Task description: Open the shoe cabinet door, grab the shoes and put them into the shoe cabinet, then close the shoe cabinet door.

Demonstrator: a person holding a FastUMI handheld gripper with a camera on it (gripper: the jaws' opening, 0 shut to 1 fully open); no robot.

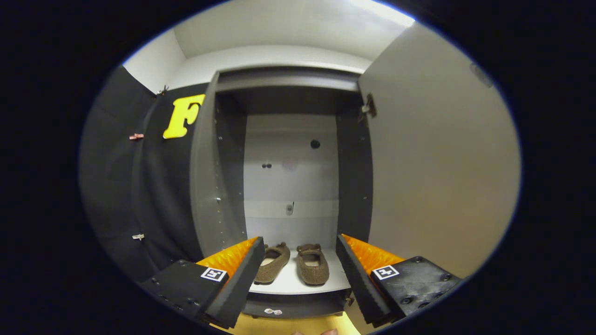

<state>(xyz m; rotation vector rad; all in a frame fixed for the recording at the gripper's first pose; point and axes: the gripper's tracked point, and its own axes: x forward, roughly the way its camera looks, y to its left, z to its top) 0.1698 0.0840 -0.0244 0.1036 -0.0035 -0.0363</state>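
Observation:
The shoe cabinet (291,88) stands straight ahead with its door (437,177) swung wide open to the right. Two brown slip-on shoes, one on the left (272,263) and one on the right (313,264), sit side by side on the white bottom shelf (291,281), toes pointing inward. My gripper (298,274) hovers in front of the cabinet, open, with nothing between its fingers. The shoes lie beyond the fingertips, seen through the gap between them.
The cabinet's left side panel (209,186) has rows of small holes. Its pale back wall (291,177) carries a few holes and a small fitting. A hinge (369,108) sits at the door's top. Black booth cloth (139,195) hangs left. A wooden floor (288,325) lies below.

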